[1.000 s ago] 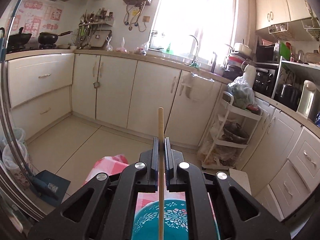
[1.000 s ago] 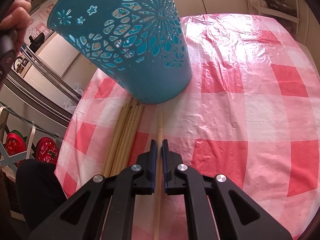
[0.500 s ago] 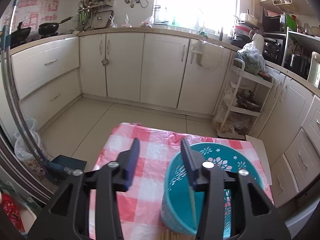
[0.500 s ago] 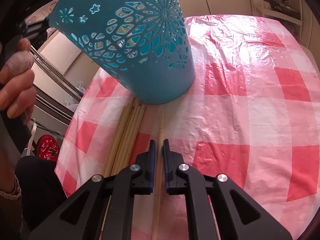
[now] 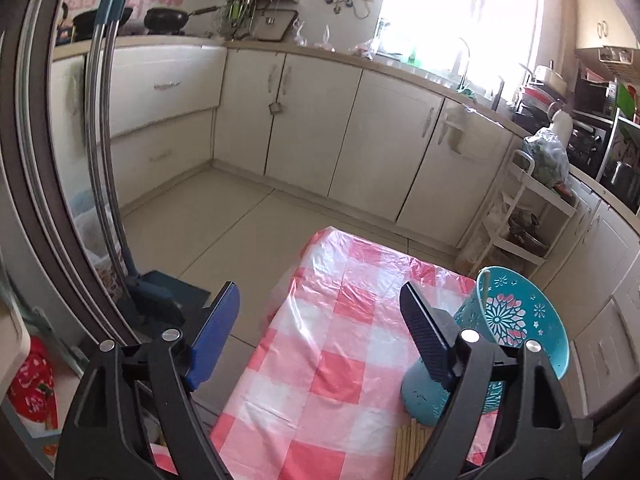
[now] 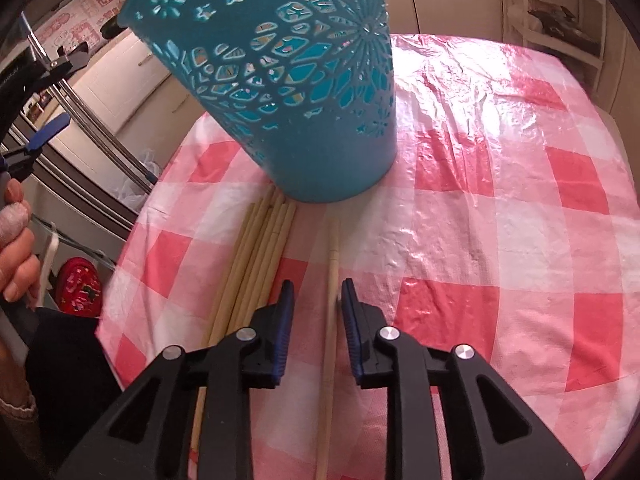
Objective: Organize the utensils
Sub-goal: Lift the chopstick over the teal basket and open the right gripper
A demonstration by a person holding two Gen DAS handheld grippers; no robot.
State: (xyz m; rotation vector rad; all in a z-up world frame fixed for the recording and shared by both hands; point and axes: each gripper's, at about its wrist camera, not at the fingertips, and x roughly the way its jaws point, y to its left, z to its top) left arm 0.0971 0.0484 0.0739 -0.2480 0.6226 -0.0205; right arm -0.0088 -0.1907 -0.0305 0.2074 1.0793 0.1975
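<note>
A teal cut-out holder (image 6: 296, 80) stands on a table with a red-and-white checked cloth (image 6: 500, 220); in the left wrist view the holder (image 5: 516, 320) has one wooden chopstick (image 5: 485, 290) standing in it. A bundle of chopsticks (image 6: 256, 264) lies in front of the holder. A single chopstick (image 6: 330, 304) lies beside the bundle. My right gripper (image 6: 316, 300) is open low over the table, its jaws either side of that single chopstick. My left gripper (image 5: 320, 320) is wide open and empty, held above the table's left part.
The table's left edge (image 5: 256, 356) drops to a tiled floor (image 5: 224, 224) with a dustpan (image 5: 168, 292). Kitchen cabinets (image 5: 312, 120) line the far wall. A white trolley rack (image 5: 528, 216) stands behind the table. The person's hand (image 6: 16, 248) shows at left.
My left gripper opened and let its chopstick drop into the holder, then swung left and opened wider. My right gripper, shut around the lone chopstick before, has opened.
</note>
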